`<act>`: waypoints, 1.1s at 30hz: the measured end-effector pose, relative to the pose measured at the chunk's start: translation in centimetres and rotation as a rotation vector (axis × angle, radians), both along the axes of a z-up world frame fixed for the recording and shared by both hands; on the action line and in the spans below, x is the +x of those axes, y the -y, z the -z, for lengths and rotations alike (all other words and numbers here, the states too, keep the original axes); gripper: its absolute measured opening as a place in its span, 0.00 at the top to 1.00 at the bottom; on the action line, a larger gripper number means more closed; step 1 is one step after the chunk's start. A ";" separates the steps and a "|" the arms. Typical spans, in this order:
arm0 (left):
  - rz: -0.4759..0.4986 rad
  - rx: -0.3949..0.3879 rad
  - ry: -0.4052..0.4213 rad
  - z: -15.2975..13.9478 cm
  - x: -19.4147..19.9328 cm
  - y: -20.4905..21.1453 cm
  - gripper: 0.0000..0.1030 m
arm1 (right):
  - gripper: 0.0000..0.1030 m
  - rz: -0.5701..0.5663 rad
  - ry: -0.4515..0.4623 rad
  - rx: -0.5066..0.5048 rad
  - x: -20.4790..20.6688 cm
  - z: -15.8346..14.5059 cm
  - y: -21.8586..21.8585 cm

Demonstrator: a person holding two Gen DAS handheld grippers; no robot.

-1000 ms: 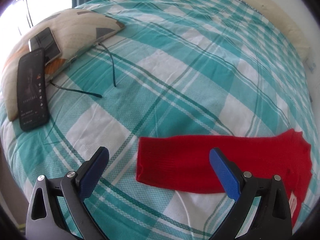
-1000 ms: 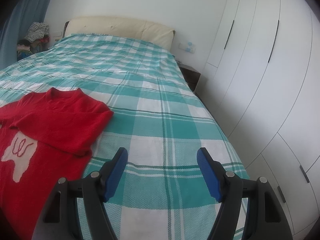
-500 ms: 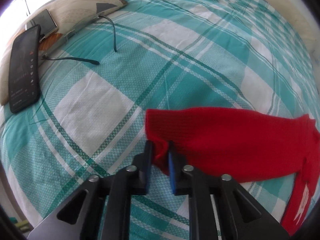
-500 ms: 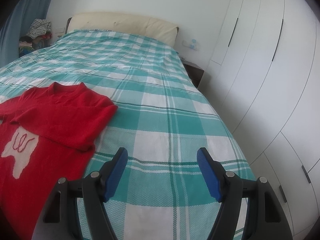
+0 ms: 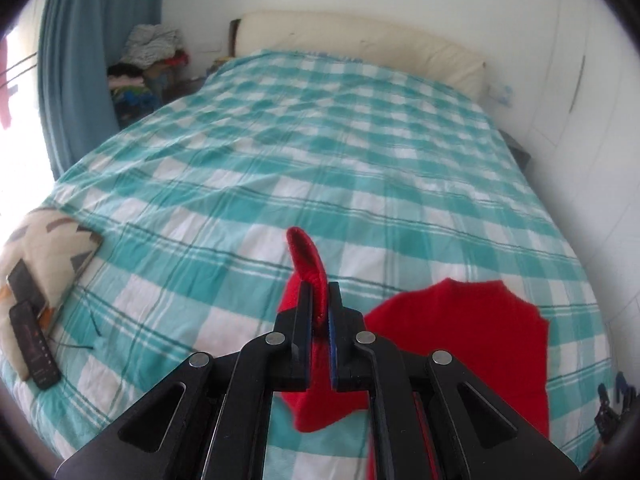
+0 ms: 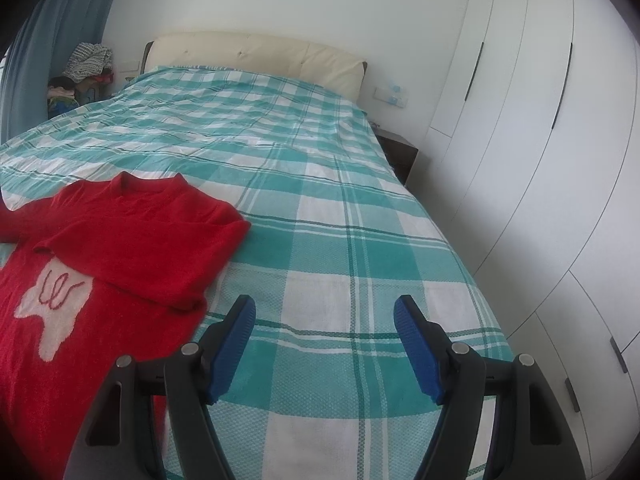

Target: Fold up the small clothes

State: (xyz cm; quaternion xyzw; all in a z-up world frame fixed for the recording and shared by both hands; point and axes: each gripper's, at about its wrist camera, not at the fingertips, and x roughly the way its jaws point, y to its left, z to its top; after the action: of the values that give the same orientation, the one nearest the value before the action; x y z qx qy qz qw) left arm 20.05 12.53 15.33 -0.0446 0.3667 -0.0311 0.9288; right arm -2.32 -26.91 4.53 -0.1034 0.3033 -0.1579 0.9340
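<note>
A small red sweater with a white tooth patch lies on the teal checked bedspread, one sleeve folded across its chest. In the left wrist view my left gripper is shut on the cuff of the other red sleeve, lifted off the bed, with the cuff standing up above the pads. The sweater's body spreads below and to the right. My right gripper hangs open over bare bedspread, just right of the sweater, nothing between its blue pads.
A patterned cushion with a phone and a dark remote sits at the bed's left edge, a thin cable beside it. White wardrobe doors line the right. A cream headboard and a clothes pile stand at the back.
The left gripper went from wide open over the flat sleeve to shut on its cuff, then rose and swung, lifting the sleeve off the bed. The right gripper stayed put.
</note>
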 end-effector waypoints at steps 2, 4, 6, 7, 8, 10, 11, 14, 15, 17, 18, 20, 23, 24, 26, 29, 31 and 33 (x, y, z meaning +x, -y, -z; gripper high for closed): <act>0.107 0.008 0.020 -1.2 0.6 5.6 0.96 | 0.31 0.000 0.001 0.002 -0.1 -0.1 0.1; 0.204 0.017 0.027 -1.5 0.7 11.1 0.96 | 0.31 0.005 0.004 0.017 -0.2 -0.2 0.5; 0.284 0.030 0.023 -0.8 0.6 16.1 0.96 | 0.31 0.010 0.008 0.032 -0.3 -0.3 0.9; 0.314 0.042 0.021 -0.2 0.5 18.3 0.96 | 0.31 0.011 0.011 0.036 -0.4 -0.4 1.0; 0.342 0.048 0.014 0.6 0.5 20.3 0.96 | 0.31 0.011 0.013 0.038 -0.4 -0.4 1.0; 0.397 0.046 -0.039 2.7 0.7 23.8 0.91 | 0.31 0.010 0.018 0.039 -0.5 -0.6 1.1; 0.414 0.047 -0.074 4.1 0.9 25.2 0.82 | 0.31 0.010 0.020 0.039 -0.6 -0.6 1.1; 0.380 0.091 -0.133 7.1 0.6 27.2 0.22 | 0.31 0.010 0.024 0.039 -0.7 -0.7 1.2; 0.369 0.092 -0.121 7.5 0.1 27.0 0.18 | 0.31 0.012 0.025 0.043 -0.7 -0.8 1.3; 0.356 0.085 -0.127 7.8 -0.4 25.5 0.18 | 0.31 0.016 0.031 0.052 -0.9 -0.9 1.7; 0.337 0.083 -0.134 8.0 -0.6 24.2 0.17 | 0.31 0.019 0.034 0.055 -1.0 -1.0 1.8; 0.288 0.081 -0.131 7.9 -1.1 21.4 0.14 | 0.31 0.021 0.037 0.064 -1.2 -1.1 2.2; 0.210 0.113 -0.114 7.7 -2.4 16.2 0.09 | 0.31 0.023 0.031 0.099 -1.2 -1.1 2.7; 0.184 0.142 -0.107 7.7 -3.0 14.5 0.09 | 0.31 0.022 0.031 0.112 -1.1 -1.1 2.8; 0.123 0.221 -0.091 8.1 -3.8 11.5 0.08 | 0.31 0.024 0.029 0.119 -1.1 -1.0 2.7; 0.089 0.296 -0.126 10.4 -4.0 8.1 0.08 | 0.31 0.022 0.014 0.106 -0.7 -0.5 2.3; 0.125 0.299 -0.180 13.1 -4.0 7.0 0.08 | 0.31 0.018 -0.001 0.100 -0.4 -0.1 1.9; 0.180 0.306 -0.219 16.1 -4.0 7.1 0.11 | 0.31 0.013 -0.013 0.103 -0.1 0.3 1.6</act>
State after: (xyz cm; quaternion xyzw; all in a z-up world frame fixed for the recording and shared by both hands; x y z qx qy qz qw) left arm 16.09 5.40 -0.82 0.1270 0.4682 -0.0529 0.8728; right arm -2.42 -28.49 4.22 -0.0540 0.3179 -0.1474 0.9350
